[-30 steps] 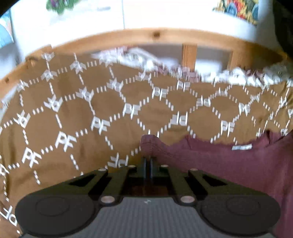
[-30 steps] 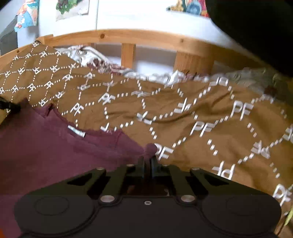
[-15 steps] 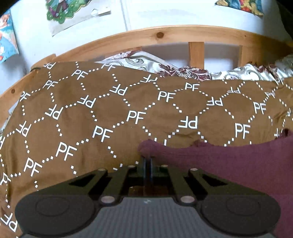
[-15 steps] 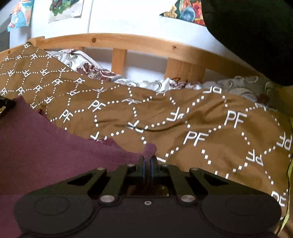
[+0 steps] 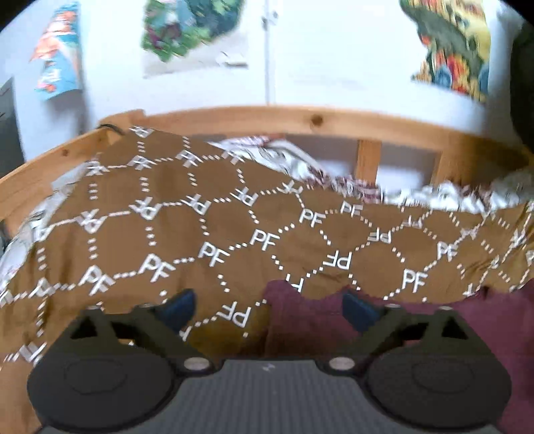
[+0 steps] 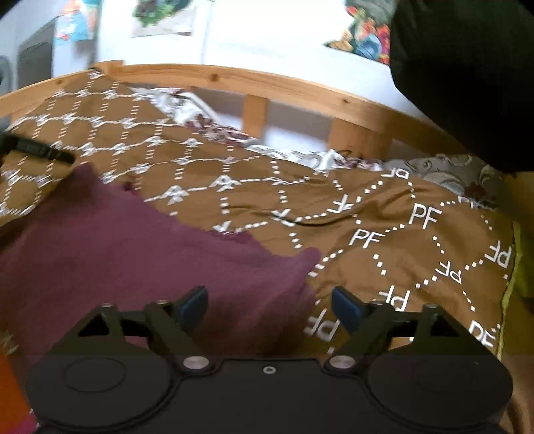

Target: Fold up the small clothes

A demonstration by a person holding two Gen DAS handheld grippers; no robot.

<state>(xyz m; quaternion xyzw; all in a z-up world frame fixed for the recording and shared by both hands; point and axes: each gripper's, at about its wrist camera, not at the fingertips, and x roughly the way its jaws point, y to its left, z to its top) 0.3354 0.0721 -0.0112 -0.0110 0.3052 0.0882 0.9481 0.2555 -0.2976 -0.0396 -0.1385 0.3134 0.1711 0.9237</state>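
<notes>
1. Fingers of the left gripper [image 5: 270, 308] are standing wide apart, gripping nothing; its blue pads [image 5: 177, 307] are hanging over the blanket [image 5: 207, 207] and the near left corner of the garment [image 5: 310, 320].
2. Fingers of the right gripper [image 6: 269, 305] are likewise standing apart and holding nothing, straddling the garment's [image 6: 133, 253] right corner, which is ending in a rounded tip between the two pads [image 6: 193, 302].
3. The maroon garment is lying flat on the blanket; its far edge is running in a wavy line from one gripper to the other, and the left gripper's fingertip is showing at its far left corner in the right view.
4. Bare blanket is stretching beyond that edge, giving open room forward and to both sides.
5. The wooden bed rail [image 5: 333, 123] is bounding the far side, with rumpled patterned sheet [image 6: 207, 120] lying just before it.
6. Posters [image 5: 187, 30] are hanging on the white wall behind; both views are blurring.
</notes>
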